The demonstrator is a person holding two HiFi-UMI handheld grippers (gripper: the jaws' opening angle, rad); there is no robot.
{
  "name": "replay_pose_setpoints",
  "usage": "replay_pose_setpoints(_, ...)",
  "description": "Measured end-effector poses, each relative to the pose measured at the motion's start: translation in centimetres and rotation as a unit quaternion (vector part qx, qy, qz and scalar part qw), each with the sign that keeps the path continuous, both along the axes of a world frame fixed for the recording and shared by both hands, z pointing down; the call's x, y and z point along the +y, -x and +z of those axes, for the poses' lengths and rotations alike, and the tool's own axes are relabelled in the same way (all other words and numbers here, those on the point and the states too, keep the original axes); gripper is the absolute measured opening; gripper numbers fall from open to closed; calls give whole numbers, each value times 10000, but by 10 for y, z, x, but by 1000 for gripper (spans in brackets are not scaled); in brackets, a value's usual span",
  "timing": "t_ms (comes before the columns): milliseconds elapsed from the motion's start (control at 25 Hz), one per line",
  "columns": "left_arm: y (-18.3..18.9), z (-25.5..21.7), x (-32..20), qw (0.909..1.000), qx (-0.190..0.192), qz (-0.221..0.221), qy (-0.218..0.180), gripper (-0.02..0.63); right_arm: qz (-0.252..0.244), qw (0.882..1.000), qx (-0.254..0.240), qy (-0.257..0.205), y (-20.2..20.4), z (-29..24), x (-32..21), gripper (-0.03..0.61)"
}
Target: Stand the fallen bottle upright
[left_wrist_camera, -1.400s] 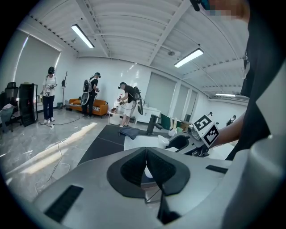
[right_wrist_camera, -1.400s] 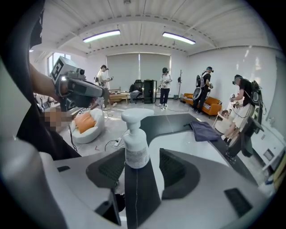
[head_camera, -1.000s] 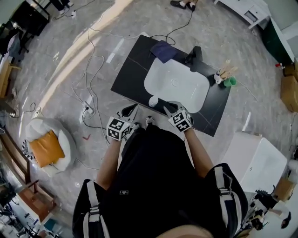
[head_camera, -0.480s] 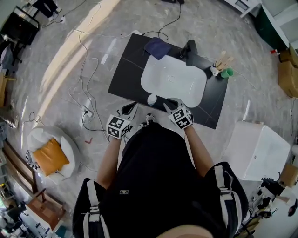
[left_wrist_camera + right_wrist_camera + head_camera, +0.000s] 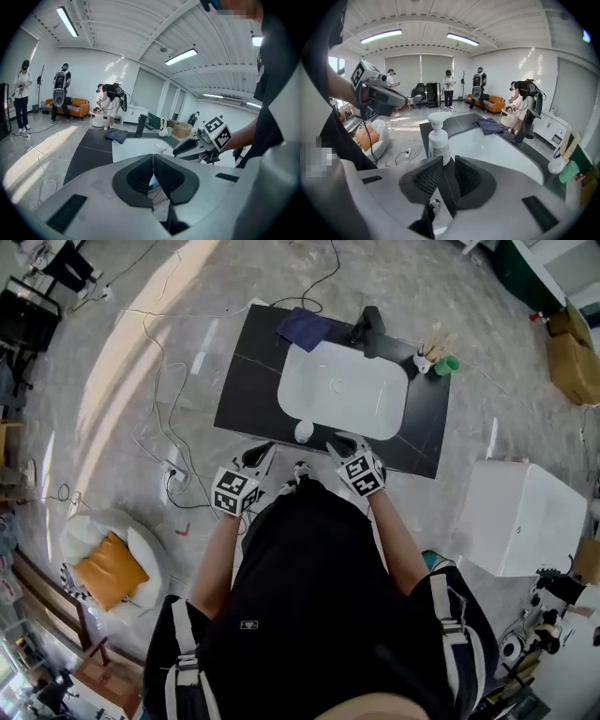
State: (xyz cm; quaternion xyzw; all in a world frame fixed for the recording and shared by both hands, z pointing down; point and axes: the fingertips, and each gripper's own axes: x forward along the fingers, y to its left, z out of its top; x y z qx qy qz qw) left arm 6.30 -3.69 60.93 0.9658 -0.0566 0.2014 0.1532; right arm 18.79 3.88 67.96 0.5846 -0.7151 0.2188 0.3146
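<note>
Bottle (image 5: 439, 140) already upright on bench (image 5: 246, 381) at the sink's (image 5: 375, 413) near rim, so looks done: right gripper (image 5: 448, 165) fingers narrowly apart, empty, short of it; left gripper (image 5: 153, 161) fingers closed on nothing.

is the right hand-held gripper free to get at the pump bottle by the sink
Probably yes. The pump bottle stands upright on the counter just ahead of the right hand-held gripper, with nothing between them. Its jaws are empty but only narrowly apart, so they would likely need to open wider.
</note>
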Motion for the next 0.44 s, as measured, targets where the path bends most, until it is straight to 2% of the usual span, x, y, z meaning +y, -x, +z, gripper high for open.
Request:
replay_pose_setpoints(160, 0, -2, 4, 9997, -12, 245, -72, 15, 160, 9998, 57, -80, 5, -9, 3, 135)
replay_pose_setpoints(440, 4, -8, 8, 9994, 64, 319, -84, 15, 281, 9995, 134, -103, 9, -18, 13, 135)
